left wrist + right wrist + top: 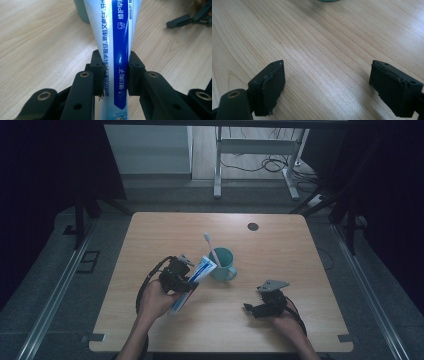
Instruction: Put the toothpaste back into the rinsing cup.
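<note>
From above we look forward and down on the table (280, 245). Our gripper views sit close over its wood, sharing the green cup (223, 264)

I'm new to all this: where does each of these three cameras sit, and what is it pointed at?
High view: fixed above the person's side, looking forward and down on the table; forearms, left tool and right tool show.
Left gripper view: rides the left tool, looking along its jaws, shut on the toothpaste tube.
Right gripper view: rides the right tool, looking along its open jaws at bare wood.
Shared: high and left gripper views both show the tube and the green cup.
</note>
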### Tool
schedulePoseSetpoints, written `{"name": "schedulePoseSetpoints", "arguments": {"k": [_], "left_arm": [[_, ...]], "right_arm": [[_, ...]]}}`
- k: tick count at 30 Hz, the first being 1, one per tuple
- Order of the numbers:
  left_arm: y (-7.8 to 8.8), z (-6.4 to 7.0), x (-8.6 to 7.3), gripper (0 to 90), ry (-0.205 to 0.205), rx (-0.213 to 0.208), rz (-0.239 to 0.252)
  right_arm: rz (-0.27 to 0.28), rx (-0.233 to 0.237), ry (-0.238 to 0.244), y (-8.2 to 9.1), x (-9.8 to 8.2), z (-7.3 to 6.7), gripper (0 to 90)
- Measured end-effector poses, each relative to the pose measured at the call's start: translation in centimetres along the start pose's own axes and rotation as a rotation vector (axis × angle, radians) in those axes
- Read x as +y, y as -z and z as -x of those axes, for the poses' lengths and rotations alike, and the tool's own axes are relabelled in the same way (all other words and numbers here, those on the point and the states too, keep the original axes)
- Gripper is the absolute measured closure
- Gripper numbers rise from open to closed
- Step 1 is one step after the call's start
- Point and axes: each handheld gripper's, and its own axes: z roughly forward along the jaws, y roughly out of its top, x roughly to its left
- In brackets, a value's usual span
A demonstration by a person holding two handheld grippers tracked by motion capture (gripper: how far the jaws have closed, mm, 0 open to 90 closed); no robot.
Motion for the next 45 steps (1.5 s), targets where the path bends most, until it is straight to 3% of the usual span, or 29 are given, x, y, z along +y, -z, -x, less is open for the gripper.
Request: {"name": "schedulePoseSetpoints", "arguments": {"k": [15, 28, 45], "left_arm": [[0.8, 0.6, 0.9, 72.0, -0.029, 0.008, 0.086], [1.2, 1.3, 3.1, 72.0, -0.071, 0.030, 0.162], [1.0, 1.4, 5.2, 71.9, -0.075, 0.056, 0.253]], "right_arm": [[0.000, 0.000, -0.001, 0.0, 0.0, 0.0, 13.2], [0.001, -0.002, 0.001, 0.0, 0.0, 0.0, 13.2], [0.002, -0.002, 0.001, 0.0, 0.0, 0.0, 13.2]]}}
